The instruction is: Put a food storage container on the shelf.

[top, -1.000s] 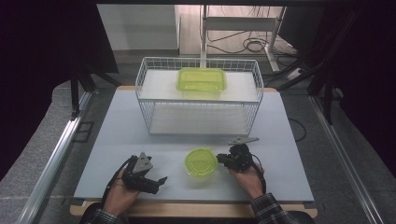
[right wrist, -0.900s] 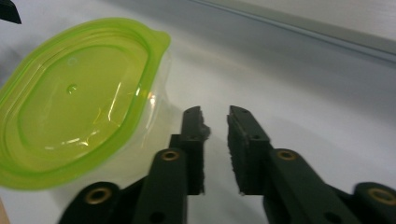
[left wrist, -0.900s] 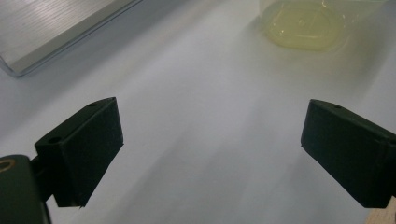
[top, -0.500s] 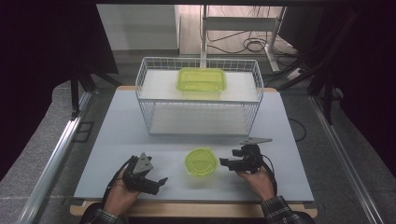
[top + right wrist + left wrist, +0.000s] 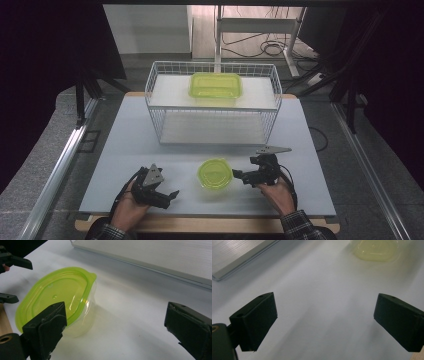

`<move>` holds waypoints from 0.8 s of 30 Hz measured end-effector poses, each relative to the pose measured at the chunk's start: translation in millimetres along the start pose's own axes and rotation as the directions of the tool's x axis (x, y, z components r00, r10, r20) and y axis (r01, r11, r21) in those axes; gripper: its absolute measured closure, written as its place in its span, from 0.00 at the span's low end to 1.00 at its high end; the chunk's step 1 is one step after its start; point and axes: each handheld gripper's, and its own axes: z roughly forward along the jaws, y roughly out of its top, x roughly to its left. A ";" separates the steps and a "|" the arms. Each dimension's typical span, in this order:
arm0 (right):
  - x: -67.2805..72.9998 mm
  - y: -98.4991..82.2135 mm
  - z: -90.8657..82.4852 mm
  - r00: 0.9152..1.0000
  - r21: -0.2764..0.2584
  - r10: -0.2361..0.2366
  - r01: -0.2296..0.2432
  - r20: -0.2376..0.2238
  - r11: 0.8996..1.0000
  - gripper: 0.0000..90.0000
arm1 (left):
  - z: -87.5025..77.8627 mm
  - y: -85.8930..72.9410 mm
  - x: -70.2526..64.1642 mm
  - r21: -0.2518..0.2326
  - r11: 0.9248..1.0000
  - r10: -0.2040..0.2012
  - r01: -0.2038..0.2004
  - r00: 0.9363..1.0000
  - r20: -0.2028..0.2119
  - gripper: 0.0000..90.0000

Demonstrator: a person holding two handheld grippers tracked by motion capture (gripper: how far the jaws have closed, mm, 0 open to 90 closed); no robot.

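Pale grey and matte, the bench [image 5: 125, 150] runs across the high view, with dark floor and cables beyond its far edge. The right hand-held gripper [image 5: 239, 175] lies low over the surface with its jaws pointing at the small round container [image 5: 215, 173], which sits just off their tips, apart from them, under a yellow-green lid. These jaws have just been opening and now stand spread, with nothing between them. On the other side of that container, a little further from it, the left hand-held gripper [image 5: 170, 196] rests in the person's hand, jaws aimed the same way. Well beyond both, a white wire basket [image 5: 160, 125] stands on the bench, and a rectangular yellow-green container [image 5: 215, 85] lies on top of it.

From the left gripper view, the left hand-held gripper [image 5: 325, 315] has its two black jaws spread wide over bare bench, gripping nothing. Far ahead, slightly to the right of its jaws, a blurred edge of the round container [image 5: 373, 250] shows.

From the right gripper view, the right hand-held gripper [image 5: 116, 325] has its jaws wide apart. The round container [image 5: 57, 297] stands just ahead of the jaw on the left, partly behind it, outside the gap. Its clear wall and lid tab are visible. Past it the other gripper's black jaw tips show.
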 end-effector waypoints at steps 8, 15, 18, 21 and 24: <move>6.0 5.1 2.0 1.000 0.010 -0.002 0.002 -0.001 1.000 0.04 | 1.1 0.0 -0.1 0.004 1.000 0.003 -0.003 1.000 0.001 0.05; 10.1 10.5 4.0 0.999 0.012 0.032 -0.032 -0.018 0.999 0.06 | 1.5 0.1 -0.4 0.007 1.000 0.007 -0.007 1.000 0.000 0.06; 12.0 13.1 5.2 0.999 0.019 0.039 -0.039 -0.020 0.999 0.12 | 1.7 0.1 -0.6 0.011 1.000 0.009 -0.009 1.000 -0.003 0.06; 12.6 16.1 5.9 0.997 0.011 0.064 -0.064 -0.037 0.998 0.21 | 1.3 0.1 -0.6 0.009 1.000 0.010 -0.010 1.000 -0.005 0.06; 11.6 18.5 7.4 0.995 0.013 0.083 -0.083 -0.050 0.997 0.30 | 1.2 0.0 -0.4 0.007 1.000 0.009 -0.009 1.000 -0.006 0.06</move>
